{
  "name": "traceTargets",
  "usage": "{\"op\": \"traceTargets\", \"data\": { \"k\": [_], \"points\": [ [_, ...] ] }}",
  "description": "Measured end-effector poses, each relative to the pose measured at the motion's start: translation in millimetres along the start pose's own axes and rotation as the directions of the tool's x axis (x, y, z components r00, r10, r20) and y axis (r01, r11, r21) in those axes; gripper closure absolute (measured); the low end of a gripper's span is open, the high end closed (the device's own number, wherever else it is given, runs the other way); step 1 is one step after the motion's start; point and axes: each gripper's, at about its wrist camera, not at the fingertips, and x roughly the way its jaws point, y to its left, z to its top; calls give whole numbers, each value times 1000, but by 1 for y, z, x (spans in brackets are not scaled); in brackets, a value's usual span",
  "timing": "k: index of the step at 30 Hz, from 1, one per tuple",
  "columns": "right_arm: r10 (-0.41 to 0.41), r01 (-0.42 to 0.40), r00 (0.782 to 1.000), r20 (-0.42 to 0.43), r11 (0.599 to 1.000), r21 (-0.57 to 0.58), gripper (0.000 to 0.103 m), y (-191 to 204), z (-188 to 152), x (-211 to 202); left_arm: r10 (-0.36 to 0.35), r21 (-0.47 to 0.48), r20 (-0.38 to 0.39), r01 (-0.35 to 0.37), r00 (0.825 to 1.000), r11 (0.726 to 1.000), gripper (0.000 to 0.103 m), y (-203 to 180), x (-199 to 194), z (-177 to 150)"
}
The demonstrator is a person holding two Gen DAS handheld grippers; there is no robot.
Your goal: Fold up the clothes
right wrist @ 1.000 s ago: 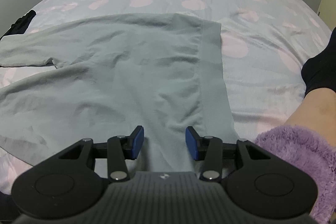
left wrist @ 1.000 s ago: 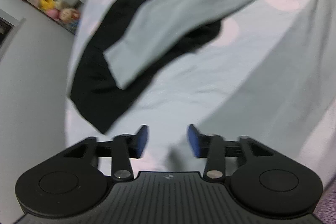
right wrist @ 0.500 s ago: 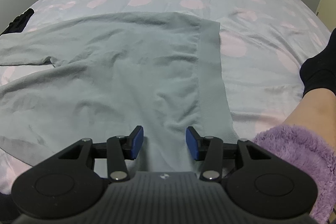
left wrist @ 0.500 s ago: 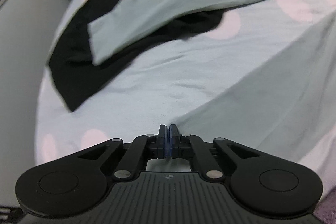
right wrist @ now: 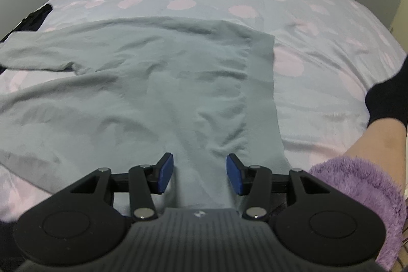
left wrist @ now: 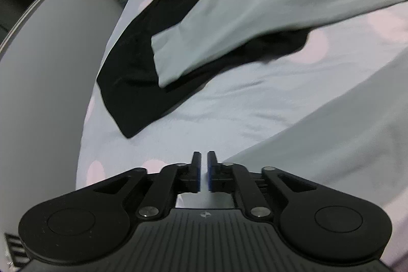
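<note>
A dotted bed [right wrist: 318,24] carries a grey long-sleeved top [right wrist: 142,93] spread across its middle, one sleeve [left wrist: 255,24] overlapping a black garment [left wrist: 142,63] at the left edge. The right gripper [right wrist: 200,171] hovers open over the top's near hem. The left gripper [left wrist: 203,171], just reopening, shows a narrow gap holding nothing.

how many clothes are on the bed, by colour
Grey-green: 1, the long-sleeved top spread flat on the bed, one sleeve lying across the black piece.
Black: 1, the black garment near the bed's edge.
Total: 2 clothes on the bed.
</note>
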Motion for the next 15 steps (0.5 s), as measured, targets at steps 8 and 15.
{"op": "traceTargets", "data": {
  "k": [8, 15],
  "points": [
    [-8, 13, 1000, 25, 971, -239, 57, 26, -5, -22, -149, 279, 21, 137, 989, 950, 86, -17, -55, -26],
    [-5, -4, 1000, -18, 865, -502, 58, 44, -11, -40, -181, 496, -112, 213, 977, 841, 75, -55, -44, -52]
  ]
}}
